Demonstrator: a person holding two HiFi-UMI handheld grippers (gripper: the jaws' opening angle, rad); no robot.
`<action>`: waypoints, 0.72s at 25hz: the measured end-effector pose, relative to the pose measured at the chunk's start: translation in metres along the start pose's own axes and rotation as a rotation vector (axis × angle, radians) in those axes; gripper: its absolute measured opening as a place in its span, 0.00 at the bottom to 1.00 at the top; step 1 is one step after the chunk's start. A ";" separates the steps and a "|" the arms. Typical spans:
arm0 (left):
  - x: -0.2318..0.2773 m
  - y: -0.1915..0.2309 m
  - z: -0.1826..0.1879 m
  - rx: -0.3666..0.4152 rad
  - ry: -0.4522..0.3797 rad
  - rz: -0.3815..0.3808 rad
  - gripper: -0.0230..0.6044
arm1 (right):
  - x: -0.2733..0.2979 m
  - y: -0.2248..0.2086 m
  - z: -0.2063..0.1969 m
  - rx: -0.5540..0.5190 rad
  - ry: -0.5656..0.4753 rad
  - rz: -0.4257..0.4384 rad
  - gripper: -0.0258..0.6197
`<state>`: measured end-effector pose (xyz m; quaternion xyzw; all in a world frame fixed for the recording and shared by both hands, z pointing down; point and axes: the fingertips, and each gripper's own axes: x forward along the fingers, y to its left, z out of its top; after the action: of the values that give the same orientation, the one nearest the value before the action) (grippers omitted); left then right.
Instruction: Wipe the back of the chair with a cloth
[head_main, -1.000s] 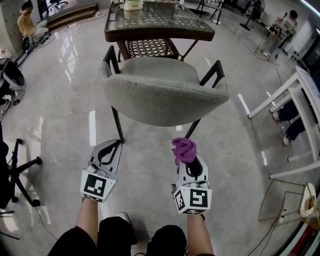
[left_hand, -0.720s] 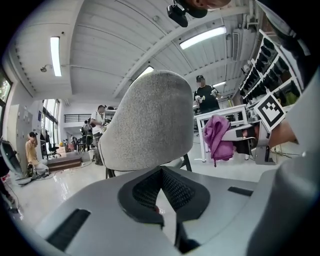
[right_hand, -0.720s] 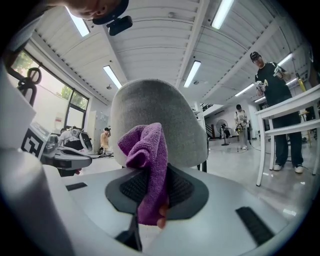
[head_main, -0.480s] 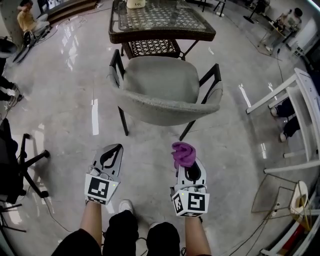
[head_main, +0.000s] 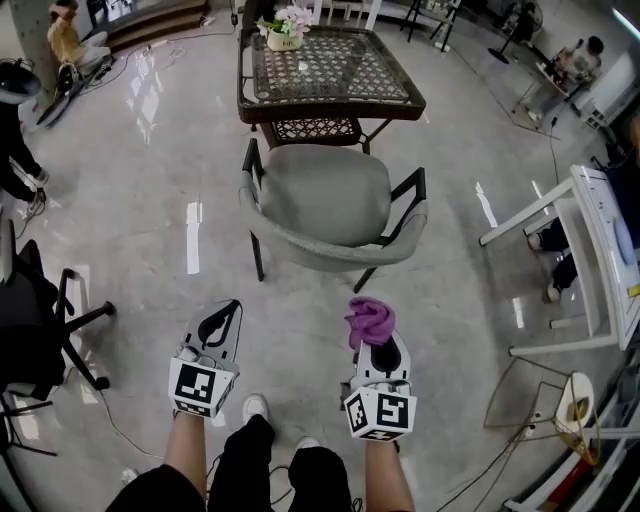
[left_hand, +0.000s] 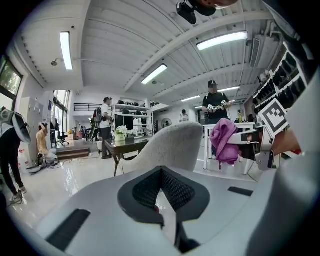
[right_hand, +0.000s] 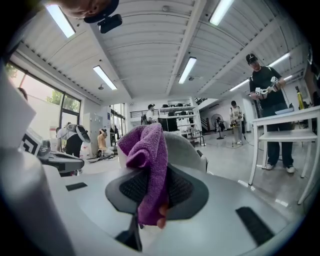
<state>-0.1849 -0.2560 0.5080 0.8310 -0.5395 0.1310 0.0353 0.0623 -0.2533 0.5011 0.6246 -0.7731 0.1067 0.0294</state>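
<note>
The grey upholstered chair (head_main: 325, 192) on black legs stands ahead of me, its curved back (head_main: 322, 249) facing me. My right gripper (head_main: 376, 343) is shut on a crumpled purple cloth (head_main: 369, 318), held in the air well short of the chair back. In the right gripper view the cloth (right_hand: 148, 165) droops over the jaws, with the chair (right_hand: 186, 150) behind it. My left gripper (head_main: 229, 310) is level with it on the left, shut and holding nothing. The left gripper view shows the chair back (left_hand: 172, 145) and the cloth (left_hand: 224, 140) to the right.
A glass-topped wicker table (head_main: 395, 88) with a flower pot (head_main: 283, 30) stands just beyond the chair. A black office chair (head_main: 45, 325) is at my left. A white table (head_main: 585, 215) and a wire stand (head_main: 535, 400) are at the right. People stand at the far left.
The chair now appears smaller and farther from both grippers, so I have drawn back from it. Both grippers keep the same pose, the cloth still held in the right one.
</note>
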 end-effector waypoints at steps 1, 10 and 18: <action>-0.004 0.002 0.012 -0.006 0.001 0.003 0.05 | -0.002 0.002 0.012 -0.002 0.001 0.001 0.18; -0.040 0.010 0.105 -0.032 -0.012 0.015 0.05 | -0.027 0.023 0.115 -0.040 -0.003 0.007 0.18; -0.072 0.018 0.188 -0.044 -0.039 0.040 0.05 | -0.048 0.038 0.187 -0.086 0.012 0.024 0.18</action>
<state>-0.1948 -0.2366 0.3070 0.8214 -0.5594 0.1033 0.0404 0.0526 -0.2376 0.3051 0.6128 -0.7842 0.0776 0.0593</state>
